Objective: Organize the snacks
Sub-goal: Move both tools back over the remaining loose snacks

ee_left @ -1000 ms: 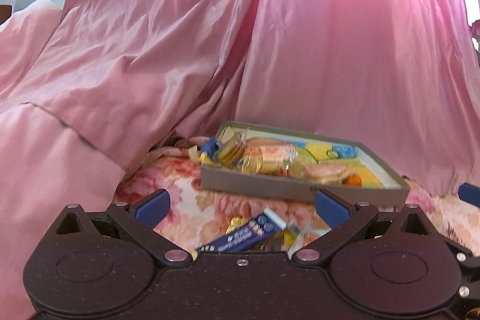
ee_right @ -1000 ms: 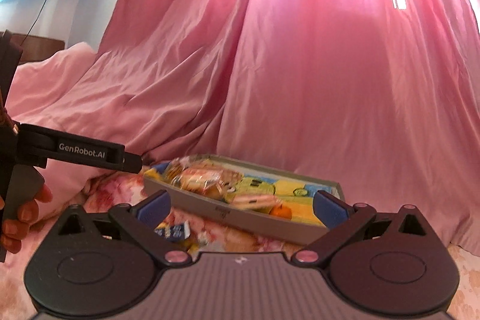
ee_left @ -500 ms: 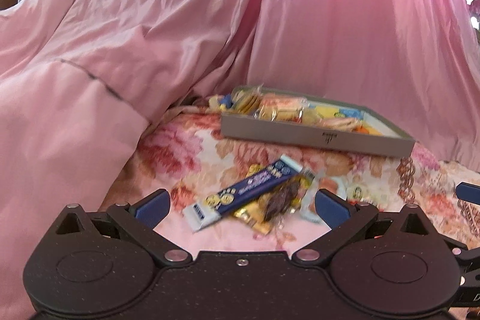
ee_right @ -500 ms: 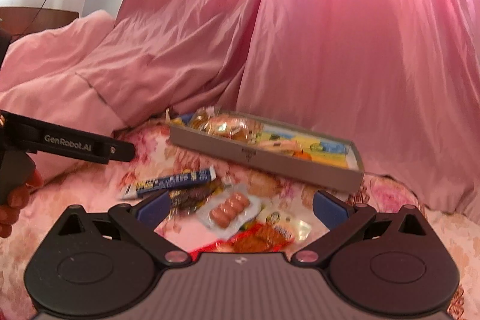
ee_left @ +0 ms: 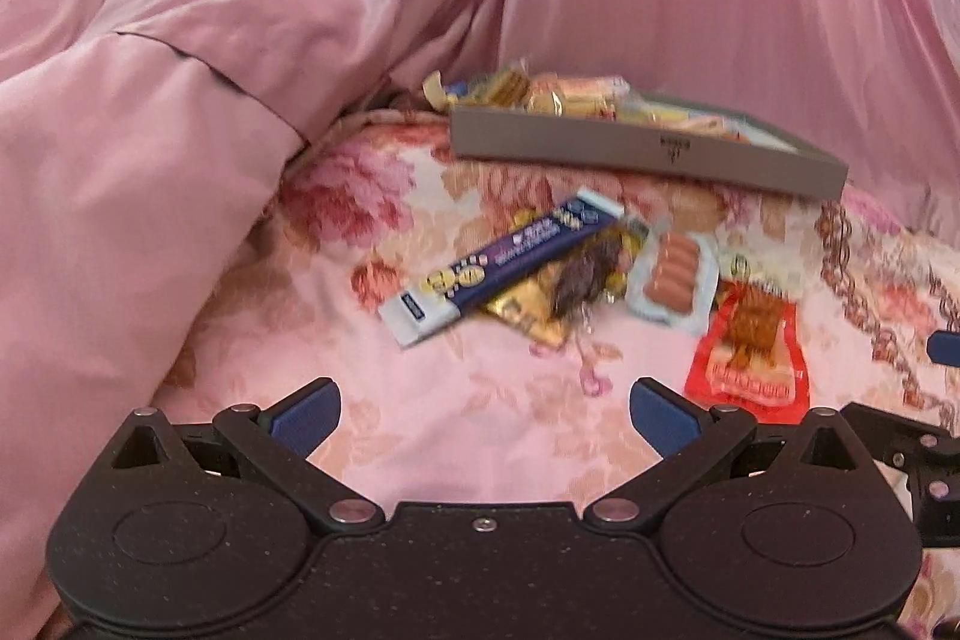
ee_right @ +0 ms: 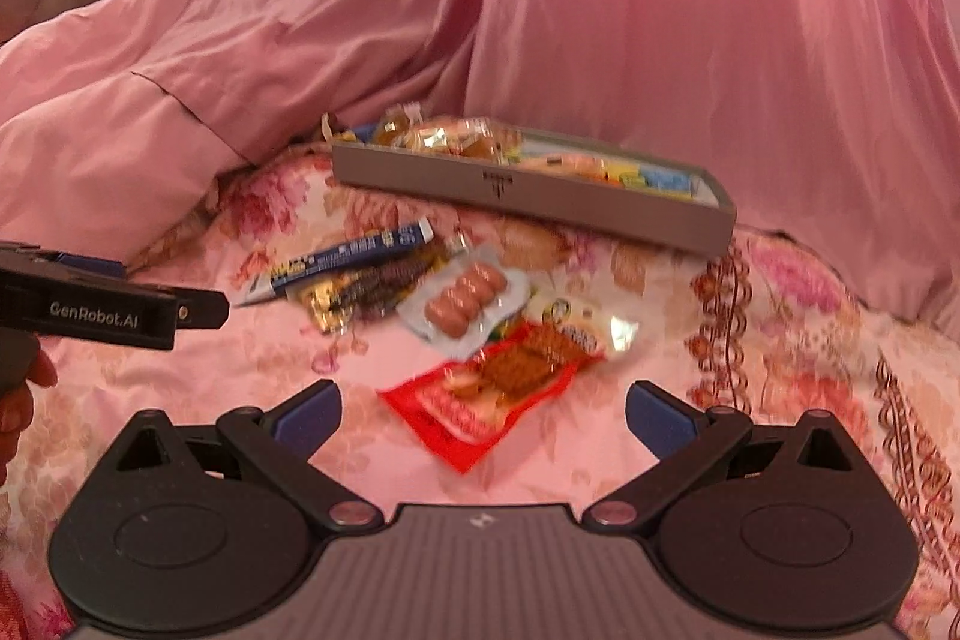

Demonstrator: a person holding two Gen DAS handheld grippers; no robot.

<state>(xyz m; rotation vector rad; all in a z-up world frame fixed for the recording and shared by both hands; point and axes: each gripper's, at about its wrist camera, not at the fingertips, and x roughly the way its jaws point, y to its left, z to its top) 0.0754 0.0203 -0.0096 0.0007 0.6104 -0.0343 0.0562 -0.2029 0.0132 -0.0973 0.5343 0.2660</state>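
A grey tray (ee_left: 648,154) (ee_right: 528,196) holding several snack packets stands at the back of the floral bedspread. In front of it lie loose snacks: a long blue bar (ee_left: 498,265) (ee_right: 342,259), a gold and dark wrapper (ee_left: 564,289) (ee_right: 366,289), a clear sausage pack (ee_left: 675,274) (ee_right: 465,301), a white packet (ee_right: 576,325) and a red pouch (ee_left: 747,352) (ee_right: 486,391). My left gripper (ee_left: 483,415) is open and empty, short of the blue bar. My right gripper (ee_right: 483,415) is open and empty, just above the red pouch.
A pink duvet (ee_left: 120,172) is heaped on the left and a pink curtain (ee_right: 690,10) hangs behind the tray. The left gripper's body (ee_right: 114,310) reaches in from the left edge of the right wrist view.
Both grippers have tilted downward and moved in over the bed. The loose snacks, mostly hidden before, are now in full view below the fingers. The jaws have stayed open.
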